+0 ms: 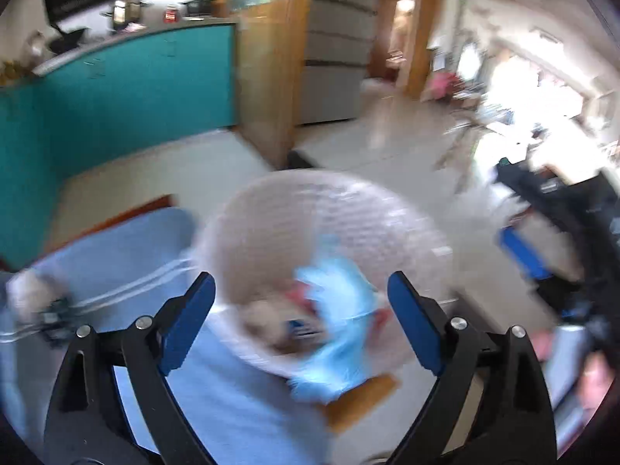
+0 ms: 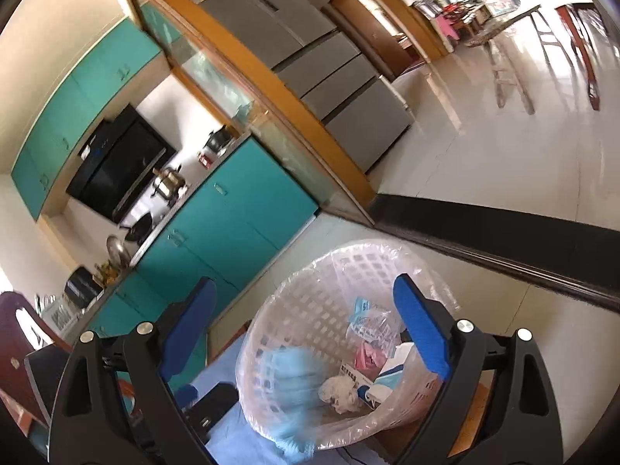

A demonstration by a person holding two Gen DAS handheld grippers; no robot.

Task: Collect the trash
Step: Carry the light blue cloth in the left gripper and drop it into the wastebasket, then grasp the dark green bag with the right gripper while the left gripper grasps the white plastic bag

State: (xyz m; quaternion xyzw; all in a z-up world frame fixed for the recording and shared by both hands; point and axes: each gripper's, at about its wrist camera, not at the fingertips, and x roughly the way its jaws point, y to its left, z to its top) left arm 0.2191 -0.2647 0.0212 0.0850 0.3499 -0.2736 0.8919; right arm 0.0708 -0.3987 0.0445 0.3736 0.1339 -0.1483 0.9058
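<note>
Round lattice plastic bin [image 2: 341,348] lined with clear film, crumpled blue glove [image 2: 288,395] inside, both tools [image 1: 300,319] [image 2: 304,323] spread wide

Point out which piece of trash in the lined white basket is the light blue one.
The crumpled light blue sheet lying against the near-left wall of the white lattice basket. The other pieces are a whitish wad, a pink scrap and a clear printed wrapper.
</note>
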